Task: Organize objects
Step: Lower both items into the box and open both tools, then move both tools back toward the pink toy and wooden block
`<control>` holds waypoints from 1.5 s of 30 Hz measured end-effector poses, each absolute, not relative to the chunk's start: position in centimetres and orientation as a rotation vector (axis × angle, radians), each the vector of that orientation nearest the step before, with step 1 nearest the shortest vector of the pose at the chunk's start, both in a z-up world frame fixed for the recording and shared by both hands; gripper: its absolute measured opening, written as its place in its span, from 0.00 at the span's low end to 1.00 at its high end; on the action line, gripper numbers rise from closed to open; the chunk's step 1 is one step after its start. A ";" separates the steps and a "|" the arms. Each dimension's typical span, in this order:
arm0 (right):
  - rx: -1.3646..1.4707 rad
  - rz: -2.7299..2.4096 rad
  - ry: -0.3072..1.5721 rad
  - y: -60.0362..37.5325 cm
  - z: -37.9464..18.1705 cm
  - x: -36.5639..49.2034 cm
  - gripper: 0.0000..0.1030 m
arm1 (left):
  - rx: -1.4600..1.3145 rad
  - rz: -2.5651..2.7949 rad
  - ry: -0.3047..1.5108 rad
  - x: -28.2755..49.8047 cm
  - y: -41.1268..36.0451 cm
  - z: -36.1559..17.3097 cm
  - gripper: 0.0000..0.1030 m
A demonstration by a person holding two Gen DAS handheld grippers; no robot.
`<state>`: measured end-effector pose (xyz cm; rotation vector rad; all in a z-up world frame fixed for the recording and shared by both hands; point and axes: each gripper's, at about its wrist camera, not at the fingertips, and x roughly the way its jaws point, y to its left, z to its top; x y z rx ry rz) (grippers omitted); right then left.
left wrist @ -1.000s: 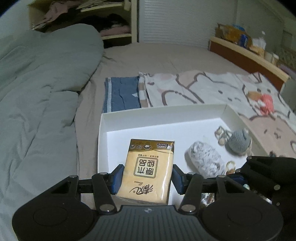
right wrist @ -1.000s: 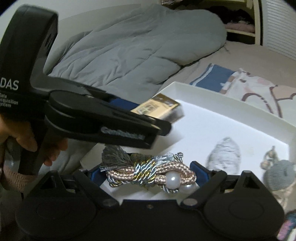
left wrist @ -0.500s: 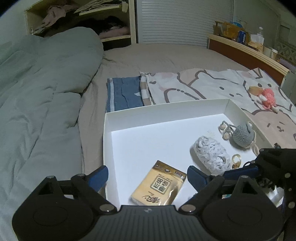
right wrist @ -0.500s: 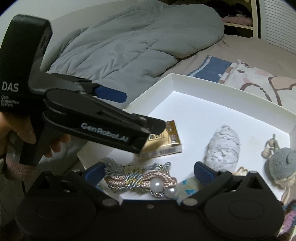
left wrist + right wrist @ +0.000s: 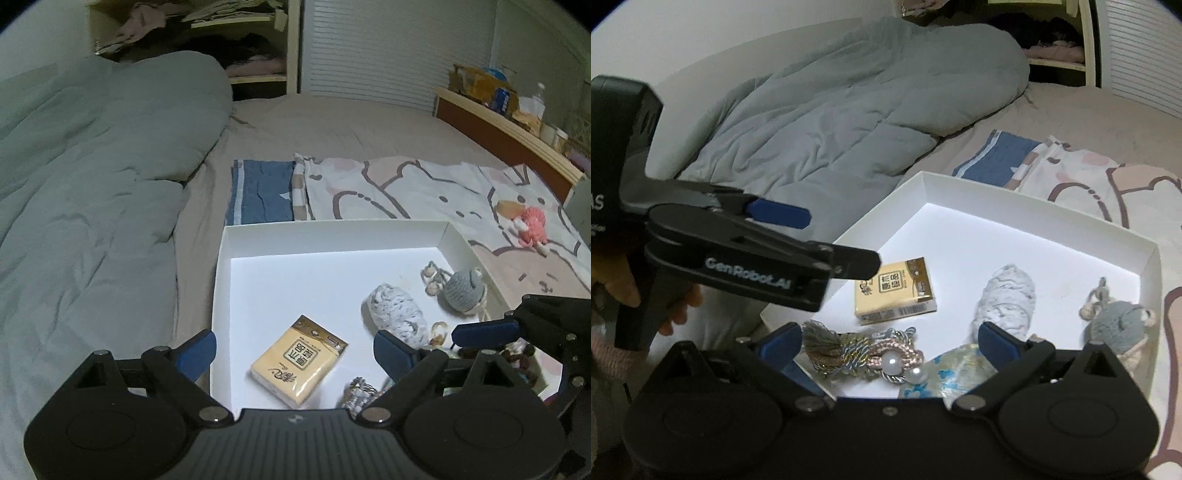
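Both grippers spread wide over the shallow white cardboard tray (image 5: pixel 334 236) on the bed.

The left gripper (image 5: pixel 293 352) and right gripper (image 5: pixel 888 341) grip nothing; the tan tissue packet (image 5: pixel 299 360) and the braided pearl-beaded cord bundle (image 5: pixel 866 354) lie flat by the tray's near edge.

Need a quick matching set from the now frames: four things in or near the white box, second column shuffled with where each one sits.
Things:
1. tissue pack
2. grey knitted toy
3. pink plush toy
4. braided cord with pearls

Places:
A. outside the white box, on the cartoon blanket
B. box floor, between the open left gripper fingers in its own view
C. near edge of the box, in front of the open right gripper
D. by the box's right wall

Pairs: 1-B, 2-D, 3-A, 4-C
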<state>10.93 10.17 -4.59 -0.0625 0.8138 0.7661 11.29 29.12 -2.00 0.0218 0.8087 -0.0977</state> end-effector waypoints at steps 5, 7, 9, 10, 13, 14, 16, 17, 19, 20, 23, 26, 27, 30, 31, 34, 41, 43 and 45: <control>-0.061 0.760 0.792 8.7 -3.2 10.5 1.00 | -0.010 -0.053 0.797 9.7 29.2 -0.5 0.89; -0.055 0.756 0.784 8.0 -2.7 10.4 1.00 | -0.028 -0.037 0.796 9.1 29.2 0.0 0.89; -0.046 0.755 0.778 7.2 -2.2 10.1 1.00 | -0.037 -0.019 0.798 8.5 29.1 0.4 0.89; -0.044 0.755 0.776 6.9 -2.1 10.0 1.00 | -0.042 -0.012 0.799 8.1 29.1 0.5 0.90; -0.044 0.750 0.769 5.8 -1.5 9.7 1.00 | -0.056 0.013 0.801 7.1 29.0 0.9 0.93; -0.045 0.749 0.766 5.5 -1.4 9.6 1.00 | -0.060 0.019 0.803 6.8 29.0 0.9 0.94; -0.047 0.744 0.760 4.9 -1.2 9.4 1.00 | -0.066 0.032 0.804 6.0 28.8 1.1 0.98; -0.047 0.742 0.758 4.6 -1.0 9.3 1.00 | -0.069 0.039 0.805 5.7 28.7 1.1 0.98; -0.048 0.737 0.756 4.0 -0.9 9.1 1.00 | -0.075 0.047 0.808 5.1 28.5 1.2 1.00; -0.048 0.734 0.754 3.7 -0.8 9.0 1.00 | -0.080 0.050 0.811 4.8 28.4 1.3 1.00; -0.051 0.726 0.750 2.9 -0.5 8.6 1.00 | -0.087 0.054 0.817 3.9 27.9 1.3 1.00; -0.056 0.716 0.750 2.1 -0.4 8.4 1.00 | -0.096 0.057 0.820 3.0 27.3 1.3 1.00; -0.063 0.710 0.751 1.9 -0.4 8.3 1.00 | -0.102 0.055 0.819 2.7 27.1 1.4 1.00; -0.074 0.700 0.748 1.2 -0.3 8.0 1.00 | -0.104 0.050 0.813 1.9 26.5 1.5 1.00; -0.074 0.698 0.748 0.9 -0.3 8.0 1.00 | -0.102 0.050 0.813 1.6 26.3 1.6 1.00; -0.072 0.689 0.748 0.2 -0.2 7.8 1.00 | -0.095 0.048 0.819 1.0 25.6 1.7 1.00; -0.076 0.680 0.754 -1.0 0.0 7.4 1.00 | -0.114 0.051 0.806 -0.2 24.5 2.2 1.00; -0.078 0.676 0.754 -1.4 0.0 7.3 1.00 | -0.119 0.055 0.807 -0.3 24.3 2.3 1.00; -0.078 0.676 0.752 -1.7 0.2 7.3 1.00 | -0.125 0.057 0.808 -0.4 24.1 2.4 1.00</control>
